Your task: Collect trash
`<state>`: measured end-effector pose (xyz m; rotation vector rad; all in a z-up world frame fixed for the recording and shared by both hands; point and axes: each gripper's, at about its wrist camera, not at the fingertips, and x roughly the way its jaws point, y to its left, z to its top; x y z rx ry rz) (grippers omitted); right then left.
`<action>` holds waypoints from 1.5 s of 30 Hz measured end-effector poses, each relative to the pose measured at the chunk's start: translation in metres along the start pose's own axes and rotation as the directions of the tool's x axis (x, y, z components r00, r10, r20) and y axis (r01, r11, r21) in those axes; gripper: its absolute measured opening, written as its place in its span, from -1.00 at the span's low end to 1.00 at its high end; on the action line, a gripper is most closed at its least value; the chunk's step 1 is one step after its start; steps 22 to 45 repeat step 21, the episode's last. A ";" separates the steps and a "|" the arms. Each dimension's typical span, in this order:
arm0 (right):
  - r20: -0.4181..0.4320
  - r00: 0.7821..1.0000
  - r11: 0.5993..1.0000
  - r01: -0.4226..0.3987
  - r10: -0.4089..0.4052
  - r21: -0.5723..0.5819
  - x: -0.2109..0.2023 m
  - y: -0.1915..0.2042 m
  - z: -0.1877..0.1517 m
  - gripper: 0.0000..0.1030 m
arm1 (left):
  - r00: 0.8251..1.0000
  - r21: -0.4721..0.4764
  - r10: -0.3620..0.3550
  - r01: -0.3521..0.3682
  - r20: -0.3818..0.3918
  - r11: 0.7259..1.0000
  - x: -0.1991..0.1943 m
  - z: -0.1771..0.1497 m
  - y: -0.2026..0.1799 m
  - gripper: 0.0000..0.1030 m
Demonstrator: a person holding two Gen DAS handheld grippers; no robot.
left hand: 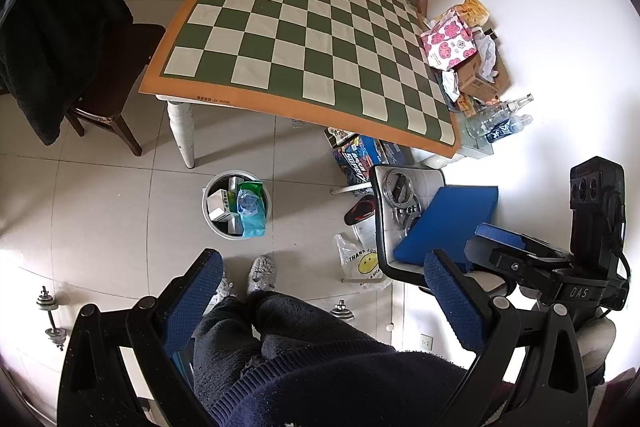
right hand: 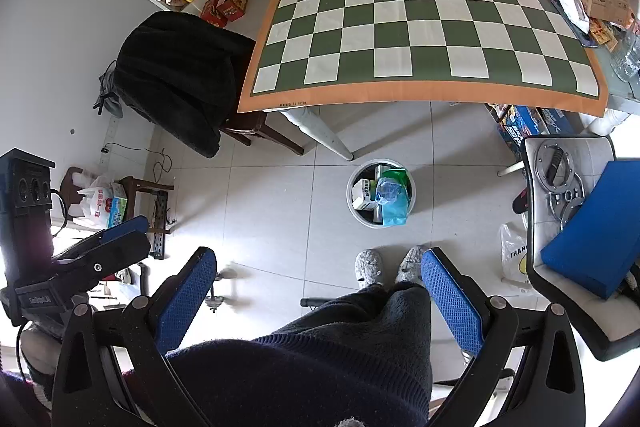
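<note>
Trash sat in bin, both grippers empty

Trash [left hand: 251, 207] was already in the round white bin [left hand: 208, 215] on the floor tiles, just in front of the person's two slippers [left hand: 262, 271] and near one leg of the table [left hand: 180, 133]. In the bin: one blue-green plastic bag, approx. two small cartons, maybe more underneath; couldn't tell.

Handling, as a guess: bag looked thin, soft & crinkly, so pinch a bunched fold near its top. Cartons looked light but crushable; grip across the flat sides, gently.

Checkered mat [right hand: 420, 19] on the table was bare. One yellow smiley bag [left hand: 362, 261] lay on the floor by the chair [left hand: 380, 227], poss. more trash.

Left gripper [left hand: 324, 291] and right gripper [right hand: 320, 287] were both spread wide w/ nothing between the blue pads, held above the person's legs.
</note>
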<state>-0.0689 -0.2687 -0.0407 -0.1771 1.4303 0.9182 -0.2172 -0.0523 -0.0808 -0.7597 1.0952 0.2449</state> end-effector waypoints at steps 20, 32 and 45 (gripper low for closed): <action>0.002 1.000 1.000 -0.003 0.003 0.008 0.001 0.002 0.001 1.00 | 1.000 -0.003 0.000 0.000 0.004 1.000 0.000 -0.003 -0.007 0.99; 0.002 1.000 1.000 -0.004 0.004 0.008 0.002 0.003 0.001 1.00 | 1.000 -0.003 0.000 0.000 0.005 1.000 0.000 -0.003 -0.007 1.00; 0.002 1.000 1.000 -0.004 0.004 0.008 0.002 0.003 0.001 1.00 | 1.000 -0.003 0.000 0.000 0.005 1.000 0.000 -0.003 -0.007 1.00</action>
